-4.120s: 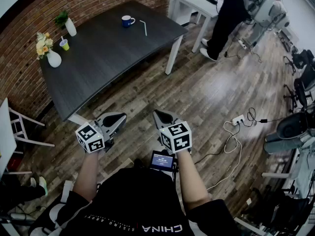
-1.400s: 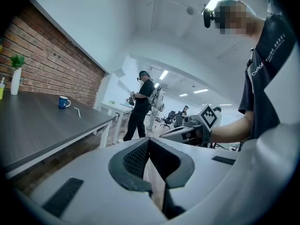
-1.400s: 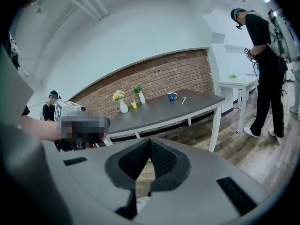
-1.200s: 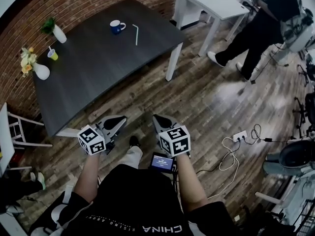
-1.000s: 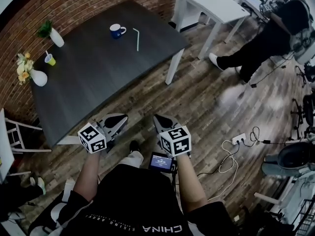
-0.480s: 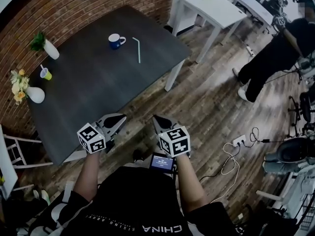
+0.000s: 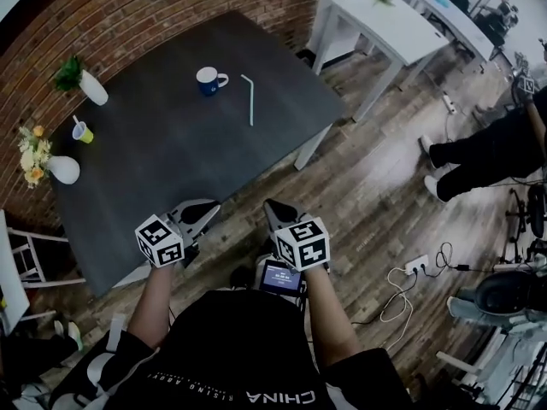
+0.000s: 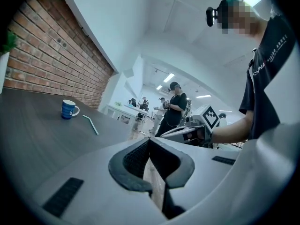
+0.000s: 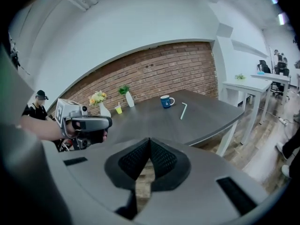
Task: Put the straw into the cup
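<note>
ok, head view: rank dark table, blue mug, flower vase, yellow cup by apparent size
1. dark table
2. flower vase, counting its flowers
3. blue mug, about level with the vase body alone
4. yellow cup

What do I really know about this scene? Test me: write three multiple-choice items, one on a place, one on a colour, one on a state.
1. Where is the straw?
A. Lying on the table beside the mug
B. Standing in the mug
C. Clamped in a gripper

2. What colour is the mug?
A. White
B. Red
C. Blue

3. How are the left gripper and the right gripper?
A. Both wide open
B. Both shut, holding nothing
C. Both shut on the straw

Answers:
1. A, the head view shows it flat on the dark top, just right of the mug.
2. C, it is blue in every view.
3. B, each gripper view shows its jaws meeting with nothing between them.
</note>
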